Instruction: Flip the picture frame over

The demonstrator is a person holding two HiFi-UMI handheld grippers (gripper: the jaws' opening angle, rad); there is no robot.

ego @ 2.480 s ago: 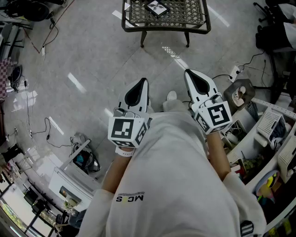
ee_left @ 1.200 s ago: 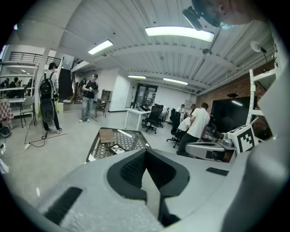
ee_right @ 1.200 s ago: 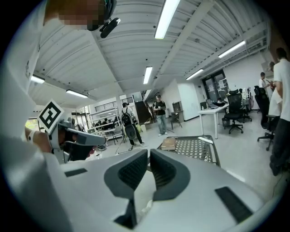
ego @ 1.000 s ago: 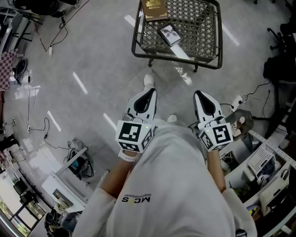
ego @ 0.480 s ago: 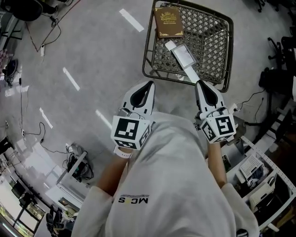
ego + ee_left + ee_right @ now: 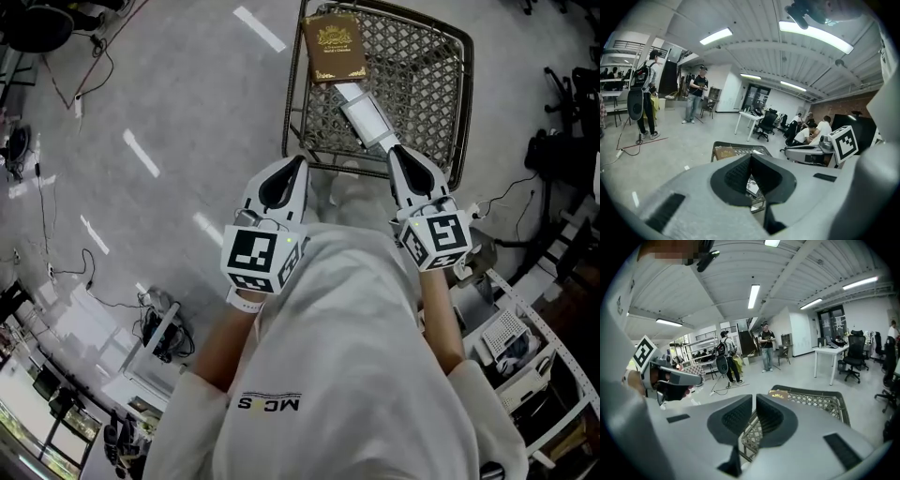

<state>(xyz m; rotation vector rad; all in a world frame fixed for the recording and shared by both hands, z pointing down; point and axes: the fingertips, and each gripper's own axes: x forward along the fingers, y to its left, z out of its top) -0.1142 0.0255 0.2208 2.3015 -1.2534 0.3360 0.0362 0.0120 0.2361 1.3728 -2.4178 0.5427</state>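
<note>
A picture frame (image 6: 367,119) lies flat on a black wire-mesh table (image 6: 451,112), beside a brown book (image 6: 332,46). My left gripper (image 6: 299,162) is shut and empty, its tip at the table's near edge, left of the frame. The right gripper (image 6: 395,150) is also shut and empty, its tip just short of the frame's near end. In the left gripper view the frame (image 6: 752,186) shows below the closed jaws (image 6: 750,157), and the book (image 6: 724,152) lies beyond. The right gripper view looks past its closed jaws (image 6: 754,399) onto the mesh table (image 6: 813,402) and book (image 6: 780,394).
Cables (image 6: 52,239) and equipment lie on the grey floor at the left. White shelving (image 6: 525,342) and more cables stand close on the right. People (image 6: 695,93) stand farther off, and others sit at desks with office chairs (image 6: 851,355).
The person has walked up to the mesh table, so it has come from far ahead to right under both gripper tips. Both grippers stay shut and side by side.
</note>
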